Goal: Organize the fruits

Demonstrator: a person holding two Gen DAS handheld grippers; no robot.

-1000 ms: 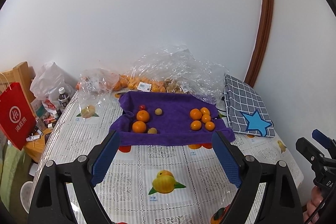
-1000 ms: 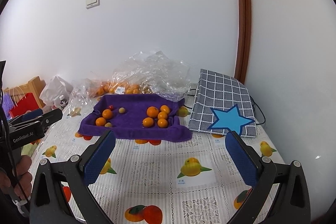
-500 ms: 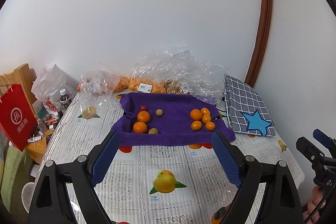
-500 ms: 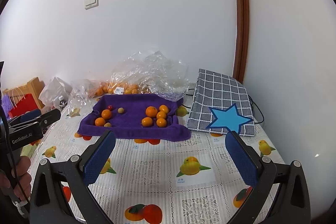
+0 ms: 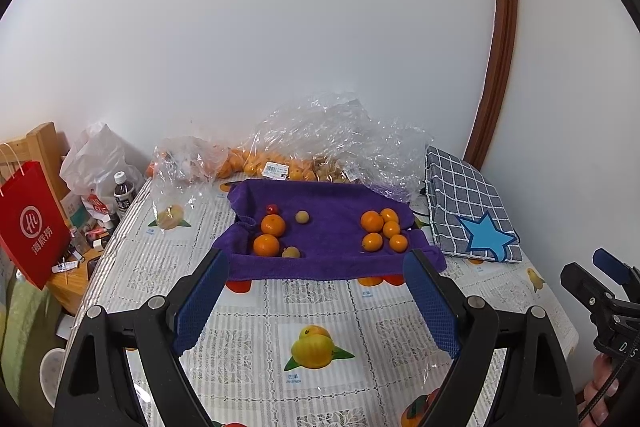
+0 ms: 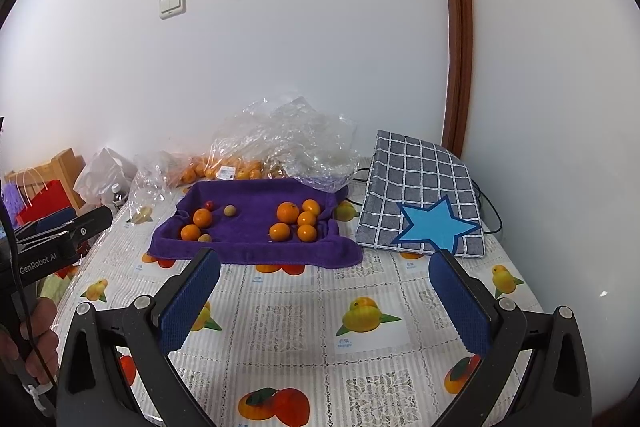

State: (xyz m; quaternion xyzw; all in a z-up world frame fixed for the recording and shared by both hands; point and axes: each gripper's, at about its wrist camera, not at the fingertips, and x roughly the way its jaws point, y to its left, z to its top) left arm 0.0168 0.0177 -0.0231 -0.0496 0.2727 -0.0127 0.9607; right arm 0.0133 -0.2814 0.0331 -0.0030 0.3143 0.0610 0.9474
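- The table [image 5: 320, 307] carries a purple towel [image 5: 332, 259].
- The left gripper [image 5: 316, 291] and right gripper [image 6: 324, 291] hover over the tablecloth, jaws wide apart, holding nothing.
- Oranges [image 5: 382, 229] sit grouped on the towel's right; two more oranges [image 5: 270, 235] and smaller fruit lie on its left.

"GenRobot.AI" was read on the left tongs [image 6: 68, 227]; "mango" was printed on the counter's tablecloth [image 5: 294, 381]

crumpled plastic bags [image 5: 320, 143] hide most bagged fruit [image 5: 256, 165] inside.
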